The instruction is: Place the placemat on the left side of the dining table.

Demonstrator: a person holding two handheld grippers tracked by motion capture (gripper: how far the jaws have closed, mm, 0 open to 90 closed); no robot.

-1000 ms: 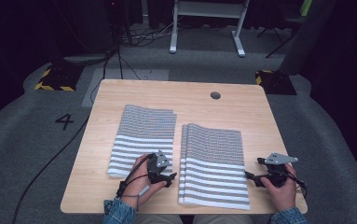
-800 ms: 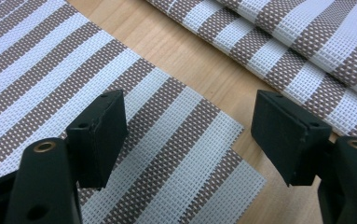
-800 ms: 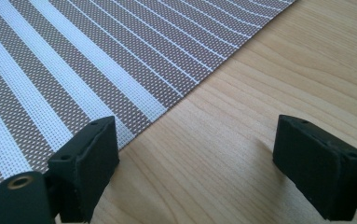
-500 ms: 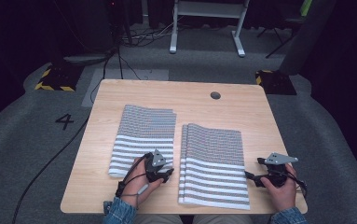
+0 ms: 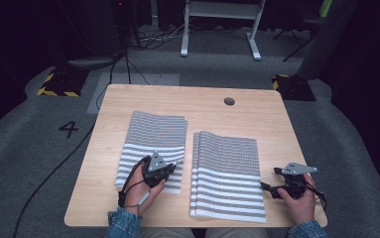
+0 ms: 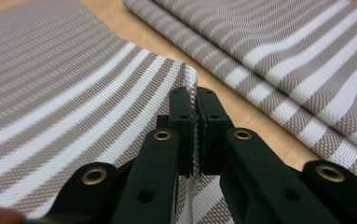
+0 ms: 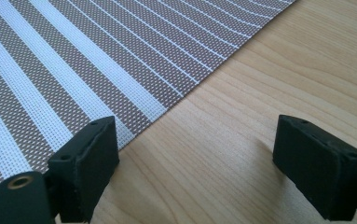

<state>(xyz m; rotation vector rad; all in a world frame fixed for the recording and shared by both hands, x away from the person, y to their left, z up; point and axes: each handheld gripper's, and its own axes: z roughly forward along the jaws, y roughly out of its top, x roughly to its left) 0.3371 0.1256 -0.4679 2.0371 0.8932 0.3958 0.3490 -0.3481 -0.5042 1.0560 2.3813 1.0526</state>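
Left gripper [image 6: 195,135]: clamped on corner of left placemat [image 6: 50,102], seen close in left gripper view.
Right gripper [image 7: 195,172]: jaws apart, right placemat [image 7: 73,60] edge beside one jaw, table [image 7: 260,84] beneath.

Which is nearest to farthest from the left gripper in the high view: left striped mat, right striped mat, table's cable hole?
From the left gripper:
1. left striped mat, its near right corner pinched in the jaws.
2. right striped mat, just to its right.
3. cable hole, far edge, right of centre.

High view down over the table [image 5: 128,99]; both tongs views close, low, sharing its striped mats [image 5: 227,173].
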